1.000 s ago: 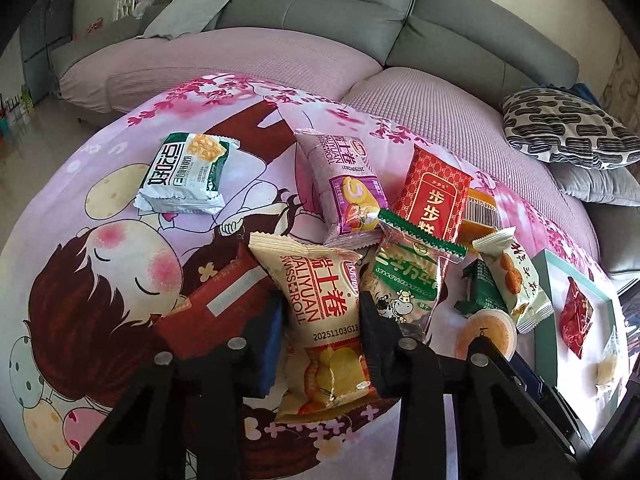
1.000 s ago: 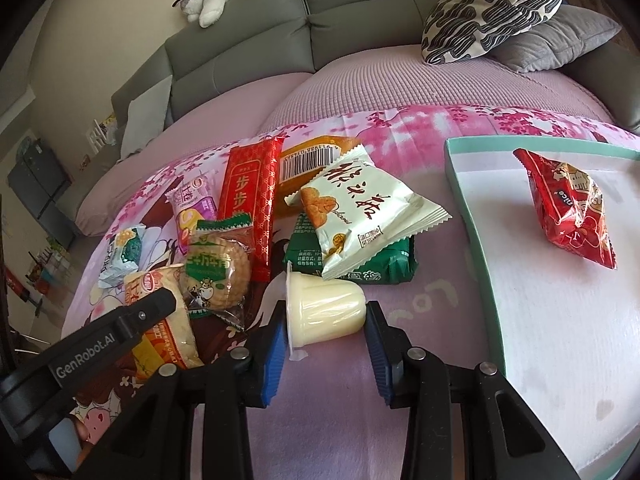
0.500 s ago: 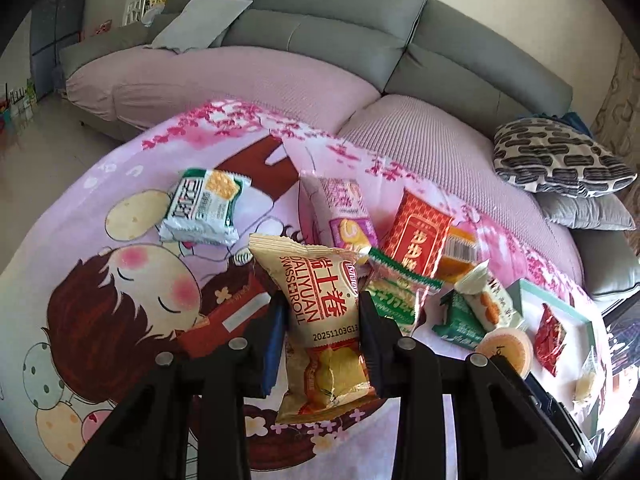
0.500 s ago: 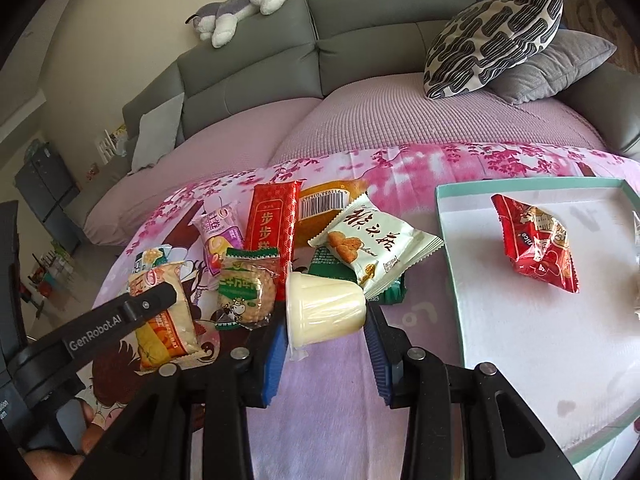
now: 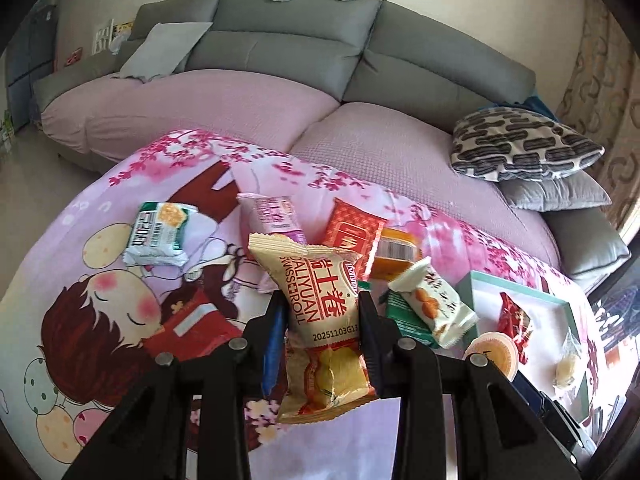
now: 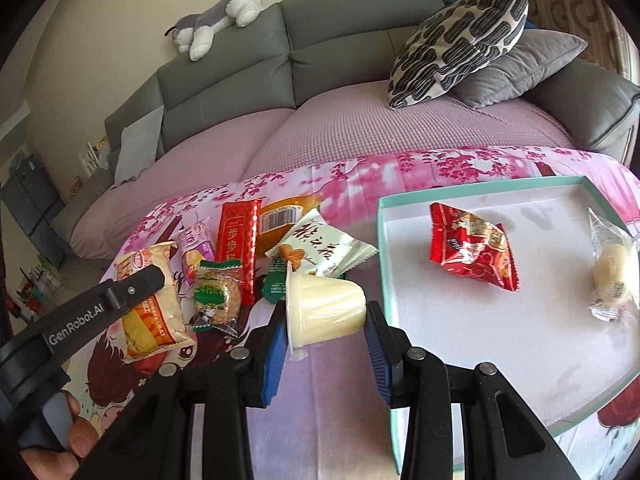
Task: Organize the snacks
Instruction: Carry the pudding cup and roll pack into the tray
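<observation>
We see the left gripper [image 5: 323,316] pinching a beige Swiss roll packet [image 5: 320,304], its blue pads pressed on both sides of the wrapper, so the packet hangs above the pink cartoon cloth [image 5: 80,280]. The right gripper [image 6: 326,332] is clamped on a pale jelly cup [image 6: 324,310], which lies on its side between the pads (the foil lid faces left). Just right of this cup stands the shallow teal tray [image 6: 386,248], and inside it lie a red snack bag [image 6: 472,252] and a clear wrapped pastry [image 6: 614,268]. Beyond the cup the other snacks are crowded together: a white and green packet [image 6: 324,252], a long red packet [image 6: 238,248] and a round biscuit pack [image 6: 218,296].
</observation>
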Available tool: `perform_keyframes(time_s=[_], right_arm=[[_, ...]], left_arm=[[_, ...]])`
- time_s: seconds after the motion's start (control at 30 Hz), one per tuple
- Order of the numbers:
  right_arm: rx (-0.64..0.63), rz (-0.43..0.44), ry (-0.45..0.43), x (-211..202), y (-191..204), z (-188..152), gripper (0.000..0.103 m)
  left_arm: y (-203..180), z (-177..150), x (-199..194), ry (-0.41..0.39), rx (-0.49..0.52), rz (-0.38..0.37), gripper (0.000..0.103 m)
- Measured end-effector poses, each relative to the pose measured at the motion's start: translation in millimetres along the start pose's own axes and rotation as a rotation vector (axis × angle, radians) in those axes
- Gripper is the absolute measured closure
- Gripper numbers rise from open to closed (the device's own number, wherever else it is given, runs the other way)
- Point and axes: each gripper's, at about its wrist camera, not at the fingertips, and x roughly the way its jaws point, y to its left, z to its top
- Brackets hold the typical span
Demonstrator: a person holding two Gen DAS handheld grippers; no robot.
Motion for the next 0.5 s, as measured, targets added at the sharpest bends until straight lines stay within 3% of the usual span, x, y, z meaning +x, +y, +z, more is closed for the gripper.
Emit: perform_keyframes(time_s=[0.5], right_arm=[[0.154,-0.196,-0.034,-35.7,-95.2,10.3,0.063]], left_arm=[[-109.9,-27.6,-4.2,0.048,0.239,-0.155,0.067]])
